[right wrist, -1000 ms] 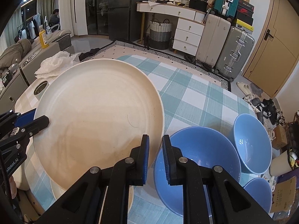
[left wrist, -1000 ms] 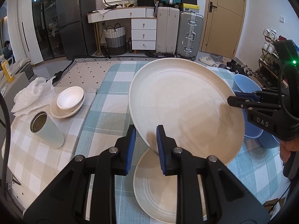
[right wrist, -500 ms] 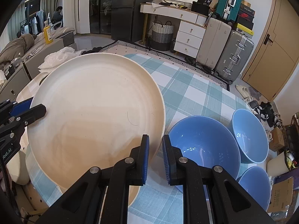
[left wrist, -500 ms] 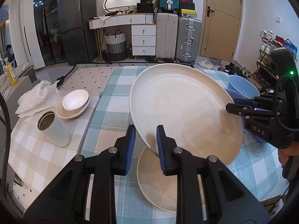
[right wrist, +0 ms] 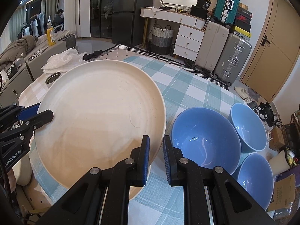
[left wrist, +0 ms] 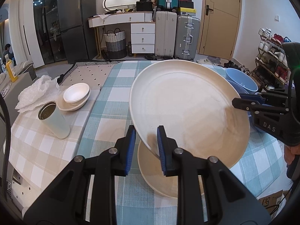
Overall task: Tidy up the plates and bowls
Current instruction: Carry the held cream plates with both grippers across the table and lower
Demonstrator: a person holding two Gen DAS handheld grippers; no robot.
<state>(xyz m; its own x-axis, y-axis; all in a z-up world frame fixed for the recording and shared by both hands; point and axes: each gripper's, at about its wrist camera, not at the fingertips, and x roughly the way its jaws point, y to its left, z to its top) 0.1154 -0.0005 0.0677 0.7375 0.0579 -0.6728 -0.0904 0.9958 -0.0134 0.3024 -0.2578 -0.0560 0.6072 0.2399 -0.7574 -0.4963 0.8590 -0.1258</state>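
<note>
While both the left gripper (left wrist: 144,142) and right gripper (right wrist: 156,151) pinch opposite rims of the big cream plate (left wrist: 187,108), it is best kept level and centred above the smaller plate (left wrist: 159,180) before lowering.

Not much readable text here tbh. The right gripper (left wrist: 241,101) has "DAS" printed in grey on its black body, and the left gripper (right wrist: 37,115) body reads "GenRobot.AI". Box labels at the back are too small to make out.

Each black hand-held gripper (left wrist: 145,140) has blue pads, silver screws, and white lettering on its side
</note>
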